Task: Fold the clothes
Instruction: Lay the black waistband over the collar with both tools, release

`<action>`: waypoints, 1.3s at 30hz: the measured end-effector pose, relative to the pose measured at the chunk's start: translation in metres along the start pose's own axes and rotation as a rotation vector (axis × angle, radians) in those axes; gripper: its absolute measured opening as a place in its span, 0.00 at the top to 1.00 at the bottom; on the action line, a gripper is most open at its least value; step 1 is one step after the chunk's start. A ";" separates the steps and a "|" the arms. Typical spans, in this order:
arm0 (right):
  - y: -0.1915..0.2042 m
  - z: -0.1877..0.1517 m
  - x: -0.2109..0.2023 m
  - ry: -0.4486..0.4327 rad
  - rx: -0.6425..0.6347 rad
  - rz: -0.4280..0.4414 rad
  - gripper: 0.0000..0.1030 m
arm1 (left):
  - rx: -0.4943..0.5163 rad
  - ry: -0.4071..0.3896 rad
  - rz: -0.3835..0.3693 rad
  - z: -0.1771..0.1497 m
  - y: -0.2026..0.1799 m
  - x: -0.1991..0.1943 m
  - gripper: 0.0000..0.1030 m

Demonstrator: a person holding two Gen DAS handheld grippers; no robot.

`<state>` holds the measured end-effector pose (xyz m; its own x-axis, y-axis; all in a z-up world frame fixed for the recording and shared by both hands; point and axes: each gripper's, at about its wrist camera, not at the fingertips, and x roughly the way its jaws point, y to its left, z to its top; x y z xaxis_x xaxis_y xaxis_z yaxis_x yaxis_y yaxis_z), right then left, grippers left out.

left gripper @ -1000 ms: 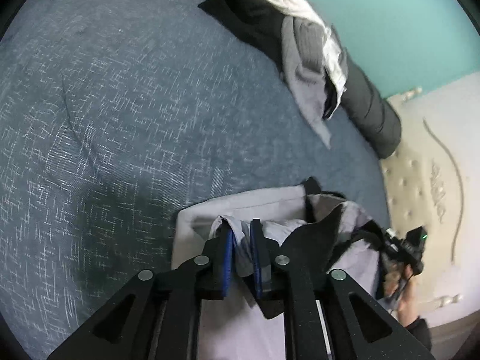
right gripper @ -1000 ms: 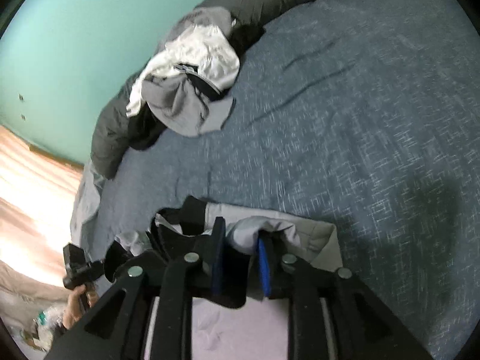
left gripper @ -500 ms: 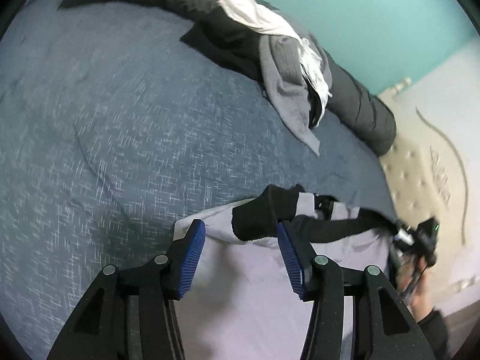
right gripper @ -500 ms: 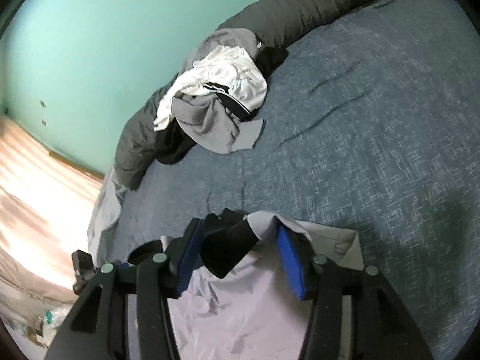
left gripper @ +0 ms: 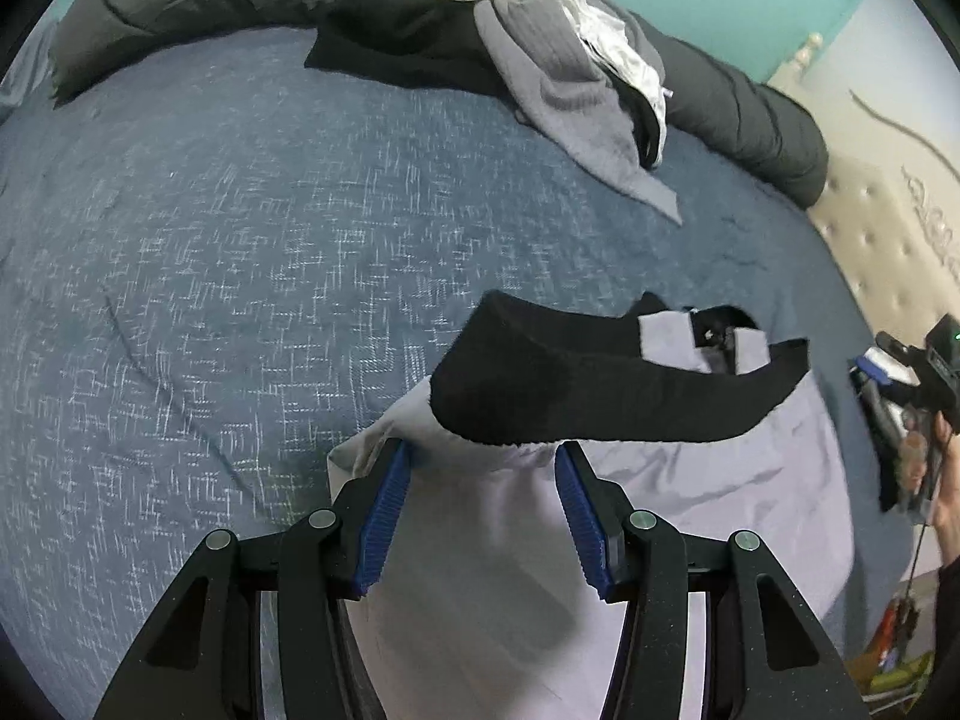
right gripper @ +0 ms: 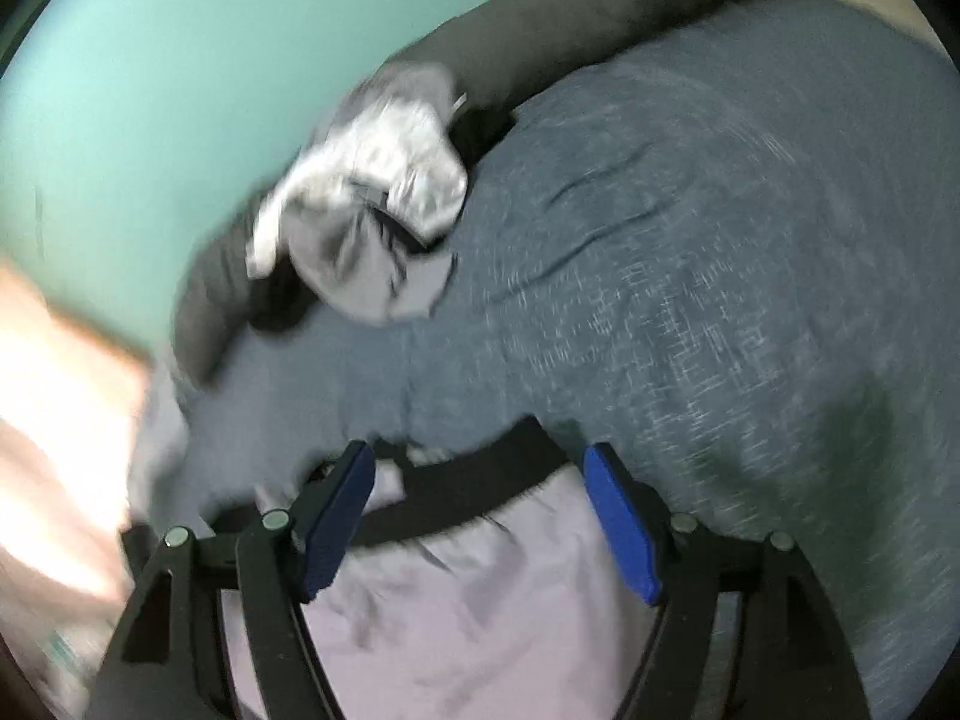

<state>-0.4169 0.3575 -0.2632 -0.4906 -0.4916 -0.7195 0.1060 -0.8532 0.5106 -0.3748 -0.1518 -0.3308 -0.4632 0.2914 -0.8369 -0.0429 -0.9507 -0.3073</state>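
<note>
I have let go with both hands: my left gripper point(left gripper: 483, 504) stands spread over the pale grey garment point(left gripper: 690, 480), nothing pinched, and my right gripper point(right gripper: 480, 516) has just been opening, its fingers wide with only the garment's black trim point(right gripper: 474, 480) lying loose between them. The garment rests flat on the blue bedspread point(left gripper: 210, 270) near me, so I judge this fold set down. Bare bedspread lies ahead; the unfolded pile point(left gripper: 540, 60) sits well apart by the dark bolster point(left gripper: 750, 120).
</note>
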 end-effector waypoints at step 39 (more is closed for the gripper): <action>0.033 -0.002 0.068 -0.039 -0.403 -0.339 0.90 | 0.059 -0.137 0.065 0.040 0.015 -0.003 0.87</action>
<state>-0.4446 0.2957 -0.2961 -0.5864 -0.1756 -0.7907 0.2562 -0.9663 0.0246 -0.4091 -0.1717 -0.3147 -0.5828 0.2160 -0.7834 -0.0592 -0.9727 -0.2242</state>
